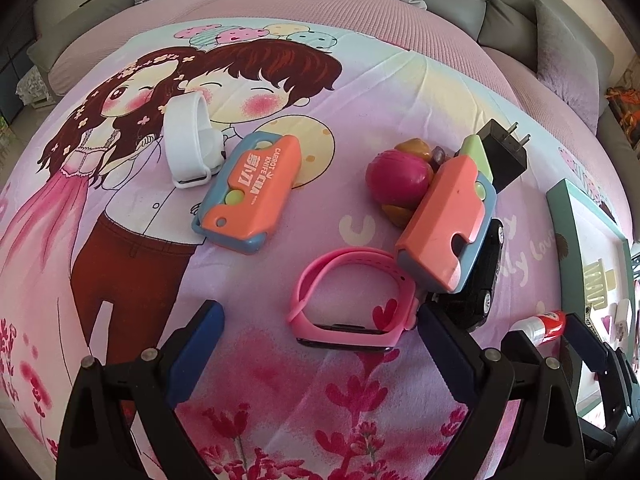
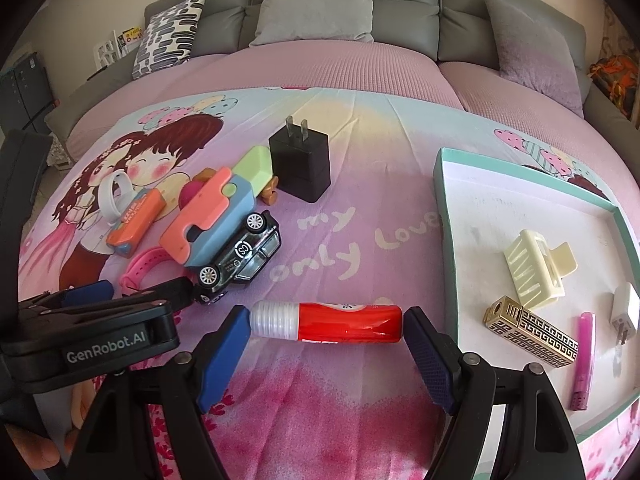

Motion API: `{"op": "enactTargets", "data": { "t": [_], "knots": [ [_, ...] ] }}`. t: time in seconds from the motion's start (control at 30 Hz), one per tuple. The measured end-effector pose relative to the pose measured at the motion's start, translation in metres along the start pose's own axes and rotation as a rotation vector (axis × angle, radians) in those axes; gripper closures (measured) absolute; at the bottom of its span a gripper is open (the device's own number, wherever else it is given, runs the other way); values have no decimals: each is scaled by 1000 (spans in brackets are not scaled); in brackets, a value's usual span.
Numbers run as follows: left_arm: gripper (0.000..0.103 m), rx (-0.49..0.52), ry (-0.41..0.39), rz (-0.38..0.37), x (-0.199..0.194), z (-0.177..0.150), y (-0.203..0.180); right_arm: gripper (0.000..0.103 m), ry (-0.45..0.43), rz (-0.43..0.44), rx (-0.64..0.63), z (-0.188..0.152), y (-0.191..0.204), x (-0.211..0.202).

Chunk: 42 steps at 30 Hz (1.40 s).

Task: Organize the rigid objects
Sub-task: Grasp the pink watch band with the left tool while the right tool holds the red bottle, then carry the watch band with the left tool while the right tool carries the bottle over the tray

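Far left on the bed sheet [image 1: 132,264] you've got the white watch band [image 1: 188,140], w/ an orange carrot-knife toy [image 1: 248,188] just beside it on the right. Your left tongs [image 1: 320,344] are spread wide, nothing gripped, the pink watch [image 1: 348,300] lying between the fingertips but not touched. Next over is the cluster: a 2nd carrot-knife toy [image 1: 444,224] propped on the black toy car [image 2: 240,252], a magenta ball [image 1: 400,176] behind it, and the black charger plug [image 2: 300,160] at the back, prongs up. Your right tongs [image 2: 326,340] are also released, their pads either side of the red glue stick [image 2: 340,322], which lies flat on the sheet, cap end to the left; can't tell if a pad touches it. Far right, the teal-rimmed tray [image 2: 440,200] holds a cream hair clip [image 2: 536,268], gold lighter [image 2: 532,336], purple tube [image 2: 584,360] and white plug [image 2: 626,308].
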<state>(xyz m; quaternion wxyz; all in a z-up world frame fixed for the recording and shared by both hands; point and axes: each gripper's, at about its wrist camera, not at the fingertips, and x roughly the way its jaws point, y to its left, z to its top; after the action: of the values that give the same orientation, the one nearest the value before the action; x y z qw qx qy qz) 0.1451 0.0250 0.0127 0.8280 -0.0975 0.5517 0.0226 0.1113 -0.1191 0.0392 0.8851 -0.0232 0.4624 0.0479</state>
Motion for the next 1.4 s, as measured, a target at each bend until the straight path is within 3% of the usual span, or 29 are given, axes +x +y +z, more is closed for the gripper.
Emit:
{"op": "enactTargets", "data": {
  "t": [0.23,0.43,0.53,1.0,1.4],
  "knots": [
    [8,6,-2,0,-2,-1,4,22,7,1,4,0,-1,0],
    [23,22,-14,-26,-10,-1,3,22,7,2,16,1,-3,0],
    [37,10,-26,-46,-13,0,6,22,7,3,20,0,-4,0],
    [38,-49,-97,0,-42,1,33,22,-19,18,35,2,-7,-6],
    [38,-23,-210,-36,-85,5,16,22,-107,21,88,11,-23,-35]
  ]
}}
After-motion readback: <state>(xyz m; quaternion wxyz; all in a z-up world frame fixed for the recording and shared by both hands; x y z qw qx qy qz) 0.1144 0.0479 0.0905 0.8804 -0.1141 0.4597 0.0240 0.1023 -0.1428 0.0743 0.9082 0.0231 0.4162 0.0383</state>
